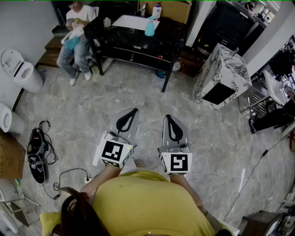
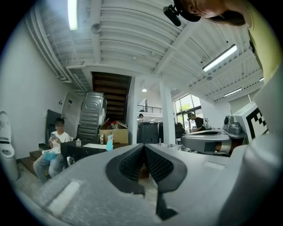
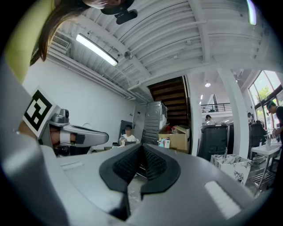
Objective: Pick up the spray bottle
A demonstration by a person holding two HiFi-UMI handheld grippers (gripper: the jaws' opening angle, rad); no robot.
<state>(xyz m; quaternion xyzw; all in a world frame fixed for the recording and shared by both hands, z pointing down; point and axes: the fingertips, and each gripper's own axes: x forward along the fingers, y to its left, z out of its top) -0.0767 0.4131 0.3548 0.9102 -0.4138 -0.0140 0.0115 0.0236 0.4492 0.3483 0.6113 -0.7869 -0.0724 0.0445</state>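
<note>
A teal spray bottle (image 1: pixel 150 26) stands on the black table (image 1: pixel 120 40) at the far side of the room. It also shows small and distant in the left gripper view (image 2: pixel 109 142) and the right gripper view (image 3: pixel 164 143). My left gripper (image 1: pixel 133 111) and right gripper (image 1: pixel 168 117) are held side by side, level, close to my body and far short of the table. Both point toward the table. Each has its jaws together with nothing between them, as the left gripper (image 2: pixel 143 146) and right gripper (image 3: pixel 142 146) show in their own views.
A person (image 1: pixel 76 27) sits at the table's left end. A marbled box (image 1: pixel 221 76) stands right of the table, and a cardboard box (image 1: pixel 173 8) behind it. White bins (image 1: pixel 20 69) line the left wall. A black device with cables (image 1: pixel 37 154) lies on the floor at left.
</note>
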